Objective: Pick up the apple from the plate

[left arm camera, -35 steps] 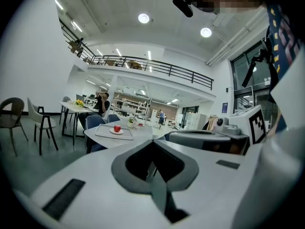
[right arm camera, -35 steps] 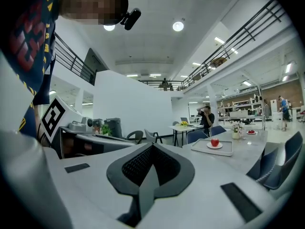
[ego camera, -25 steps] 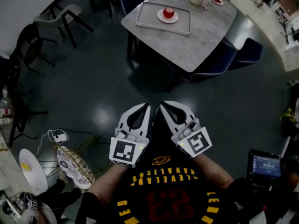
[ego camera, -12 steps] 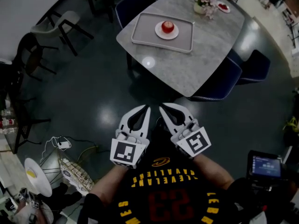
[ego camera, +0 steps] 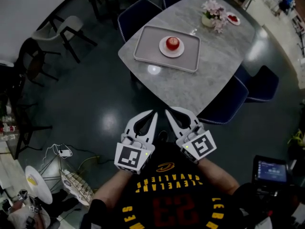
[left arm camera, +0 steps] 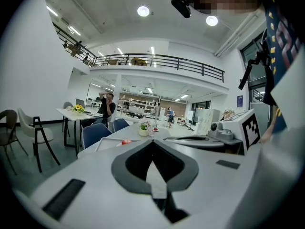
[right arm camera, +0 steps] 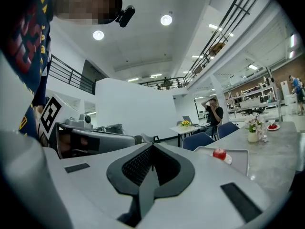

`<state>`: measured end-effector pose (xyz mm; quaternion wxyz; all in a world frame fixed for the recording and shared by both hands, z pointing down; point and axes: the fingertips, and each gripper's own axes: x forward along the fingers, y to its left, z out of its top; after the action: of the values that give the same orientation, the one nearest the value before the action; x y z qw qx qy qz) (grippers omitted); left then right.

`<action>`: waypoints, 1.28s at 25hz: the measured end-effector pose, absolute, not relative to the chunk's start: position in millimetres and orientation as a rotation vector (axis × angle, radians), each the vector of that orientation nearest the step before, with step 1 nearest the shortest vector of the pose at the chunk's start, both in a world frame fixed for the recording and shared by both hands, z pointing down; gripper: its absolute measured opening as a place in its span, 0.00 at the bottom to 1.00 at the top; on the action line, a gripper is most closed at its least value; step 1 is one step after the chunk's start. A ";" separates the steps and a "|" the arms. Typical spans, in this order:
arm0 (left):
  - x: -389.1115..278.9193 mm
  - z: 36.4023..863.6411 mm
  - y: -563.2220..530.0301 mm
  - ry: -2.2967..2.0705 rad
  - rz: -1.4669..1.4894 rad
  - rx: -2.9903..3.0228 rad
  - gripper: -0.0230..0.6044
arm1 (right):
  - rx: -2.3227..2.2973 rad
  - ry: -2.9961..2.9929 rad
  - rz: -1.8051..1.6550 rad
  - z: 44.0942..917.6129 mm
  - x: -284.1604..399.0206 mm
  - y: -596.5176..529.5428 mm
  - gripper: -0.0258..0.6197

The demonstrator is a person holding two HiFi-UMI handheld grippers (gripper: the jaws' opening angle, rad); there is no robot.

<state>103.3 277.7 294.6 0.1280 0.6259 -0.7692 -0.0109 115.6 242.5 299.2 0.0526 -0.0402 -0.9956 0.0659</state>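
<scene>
Out on the dark floor, a little short of the grey stone table (ego camera: 190,87), a person in a black jersey holds the two grippers side by side, close in front of the chest. The left gripper (ego camera: 154,112) has its jaws pressed together tip to tip, with nothing between them. The right gripper (ego camera: 167,111) is just the same, closed on nothing. Both point roughly level toward the table, their tips near each other.

The apple (ego camera: 172,43) is red and sits on a small white plate (ego camera: 162,48). The plate lies in a pale rectangular tray (ego camera: 145,51) on the nearer part of the tabletop. The apple is well apart from both grippers, with bare floor and the table's edge between them.

Farther back on the table stands a vase of pale pink flowers (ego camera: 212,14). Just beside it is a small dish (ego camera: 233,18) with something red on it. Dark blue chairs (ego camera: 138,13) are pushed in around the table. Across the hall another person (left arm camera: 108,109) sits at a far table (left arm camera: 66,112) with yellow flowers (left arm camera: 77,108) on it, one hand raised to the head.
</scene>
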 end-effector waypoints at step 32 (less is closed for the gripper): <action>-138.7 296.9 133.8 -1.866 -0.034 2.175 0.04 | 0.603 -2.824 0.210 313.7 -86.9 92.8 0.05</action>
<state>-138.7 133.8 296.9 0.1373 0.7516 -0.6450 -0.0119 -86.9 92.8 313.7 0.1230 0.2066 -0.9680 0.0721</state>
